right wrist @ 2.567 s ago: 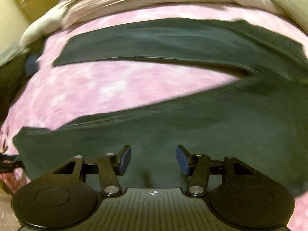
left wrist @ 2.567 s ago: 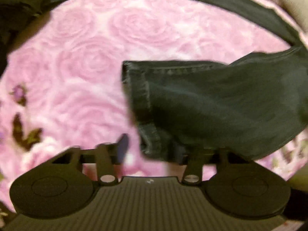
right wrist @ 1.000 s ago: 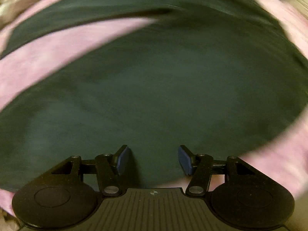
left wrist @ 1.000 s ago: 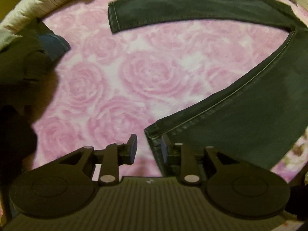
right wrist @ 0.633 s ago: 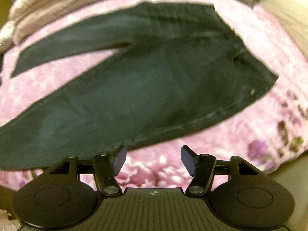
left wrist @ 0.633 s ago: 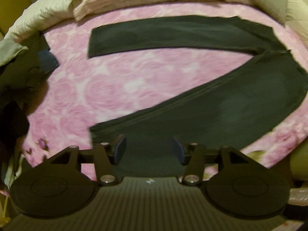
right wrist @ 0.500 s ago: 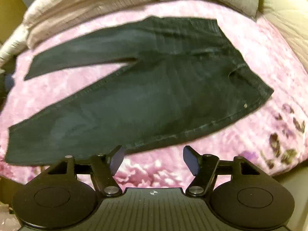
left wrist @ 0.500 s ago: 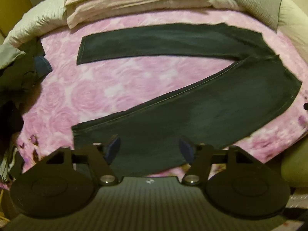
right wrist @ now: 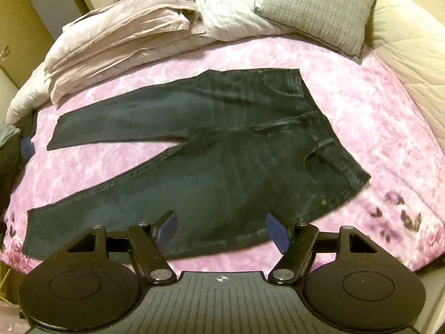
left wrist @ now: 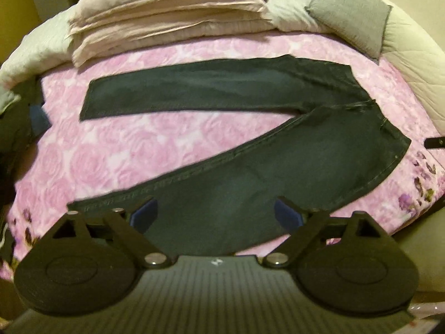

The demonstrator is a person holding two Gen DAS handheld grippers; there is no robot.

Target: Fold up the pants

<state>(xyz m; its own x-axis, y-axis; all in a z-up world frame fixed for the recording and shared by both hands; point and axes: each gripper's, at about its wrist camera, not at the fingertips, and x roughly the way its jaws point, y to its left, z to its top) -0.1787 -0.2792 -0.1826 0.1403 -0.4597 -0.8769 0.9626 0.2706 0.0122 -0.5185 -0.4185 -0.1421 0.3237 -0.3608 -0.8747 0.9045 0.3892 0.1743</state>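
Observation:
Dark denim pants (left wrist: 278,161) (right wrist: 222,167) lie flat on a pink rose-patterned bedspread (left wrist: 125,144) (right wrist: 361,105), legs spread in a V toward the left, waistband at the right. The far leg (left wrist: 194,91) lies straight across; the near leg (right wrist: 125,200) angles toward the front edge. My left gripper (left wrist: 215,214) hovers open above the near leg, holding nothing. My right gripper (right wrist: 221,226) is also open and empty, raised over the near leg's lower edge.
Folded beige and white bedding (right wrist: 125,27) and a grey pillow (right wrist: 319,8) are piled at the back. A heap of dark clothes (left wrist: 16,128) sits at the left edge. A cream quilted edge (right wrist: 411,64) borders the right side.
The left gripper let go of the near leg's hem and opened wide. Both grippers pulled back and up, so the whole spread-out pants now show.

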